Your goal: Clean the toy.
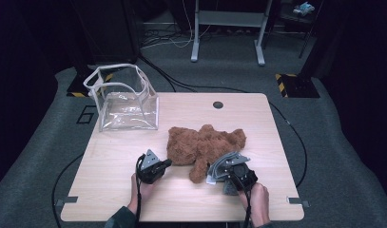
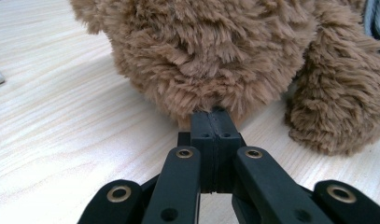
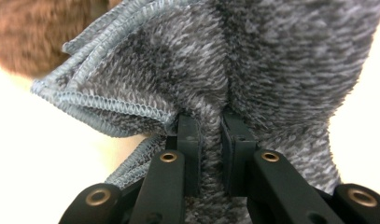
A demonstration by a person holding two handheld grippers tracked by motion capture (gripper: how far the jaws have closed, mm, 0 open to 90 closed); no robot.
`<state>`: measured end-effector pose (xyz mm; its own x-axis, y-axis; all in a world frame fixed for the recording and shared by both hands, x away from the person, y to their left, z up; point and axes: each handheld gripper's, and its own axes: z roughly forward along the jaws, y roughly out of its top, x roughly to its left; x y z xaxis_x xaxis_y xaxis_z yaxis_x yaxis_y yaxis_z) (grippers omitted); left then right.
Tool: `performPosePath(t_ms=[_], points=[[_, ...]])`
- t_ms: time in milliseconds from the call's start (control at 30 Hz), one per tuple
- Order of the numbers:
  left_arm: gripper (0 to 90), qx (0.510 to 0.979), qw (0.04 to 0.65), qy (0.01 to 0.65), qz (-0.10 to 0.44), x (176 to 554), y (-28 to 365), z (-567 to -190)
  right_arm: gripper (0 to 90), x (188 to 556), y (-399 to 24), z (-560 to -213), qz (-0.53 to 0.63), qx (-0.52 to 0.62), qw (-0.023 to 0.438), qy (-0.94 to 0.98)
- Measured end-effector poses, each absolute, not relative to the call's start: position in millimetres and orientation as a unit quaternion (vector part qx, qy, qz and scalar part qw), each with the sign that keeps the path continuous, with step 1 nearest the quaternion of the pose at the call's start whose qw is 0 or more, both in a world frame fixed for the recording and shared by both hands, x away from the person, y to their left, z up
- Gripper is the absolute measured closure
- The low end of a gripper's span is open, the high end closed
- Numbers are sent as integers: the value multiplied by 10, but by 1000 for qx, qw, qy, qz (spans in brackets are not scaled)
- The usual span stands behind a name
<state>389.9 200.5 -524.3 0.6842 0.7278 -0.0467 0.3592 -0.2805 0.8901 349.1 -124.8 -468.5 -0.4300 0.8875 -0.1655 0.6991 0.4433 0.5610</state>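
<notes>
Right gripper (image 3: 211, 128): jaws clamped on bunched grey knitted cloth (image 3: 253, 60), lifted beside toy's leg.
Left gripper (image 2: 214, 122): jaws together, tips in fur of brown plush teddy bear (image 2: 211, 51) lying just ahead on wooden table (image 1: 115, 166).
Beyond fingers: clear plastic bag (image 1: 124, 97), open.
Judgement: early; packing or covering not yet done.

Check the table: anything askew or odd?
Clear bag at the far left corner sags with its rim buckled out of square. Teddy bear lies flat; left gripper pinches its fur, right gripper clamps a bunched grey cloth.
</notes>
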Motion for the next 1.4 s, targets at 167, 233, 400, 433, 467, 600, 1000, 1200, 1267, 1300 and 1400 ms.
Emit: performPosePath(t_ms=[167, 233, 400, 433, 467, 600, 1000, 1200, 1267, 1300, 1400], points=[[899, 779, 486, 347, 190, 3901, 2004, -5242, 797, 3453, -1304, -4575, 224, 484, 219, 817], [900, 779, 486, 348, 190, 3902, 2004, -5242, 796, 3481, -1296, -4492, 241, 483, 227, 811], [899, 783, 482, 344, 192, 3906, 2009, -5237, 794, 3653, -1229, -4386, 264, 476, 237, 805], [900, 783, 482, 344, 191, 3905, 2010, -5236, 794, 3691, -1213, -4393, 261, 478, 235, 805], [899, 783, 482, 344, 191, 3905, 2010, -5236, 794, 3691, -1213, -4393, 261, 478, 235, 805], [899, 781, 484, 347, 188, 3901, 2003, -5239, 795, 3779, -1221, -4525, 245, 483, 226, 810], [899, 781, 484, 347, 188, 3902, 2003, -5239, 796, 3497, -1381, -4571, 218, 480, 195, 827], [899, 781, 483, 348, 190, 3900, 1999, -5239, 797, 3527, -1574, -4246, 279, 503, 234, 784], [899, 781, 483, 348, 189, 3900, 1999, -5239, 797, 3551, -1610, -4200, 285, 508, 242, 776], [899, 781, 483, 348, 190, 3900, 1999, -5239, 796, 3626, -1689, -4152, 291, 515, 252, 766], [899, 781, 483, 348, 190, 3900, 1999, -5239, 796, 3755, -1720, -4209, 284, 525, 247, 763]])
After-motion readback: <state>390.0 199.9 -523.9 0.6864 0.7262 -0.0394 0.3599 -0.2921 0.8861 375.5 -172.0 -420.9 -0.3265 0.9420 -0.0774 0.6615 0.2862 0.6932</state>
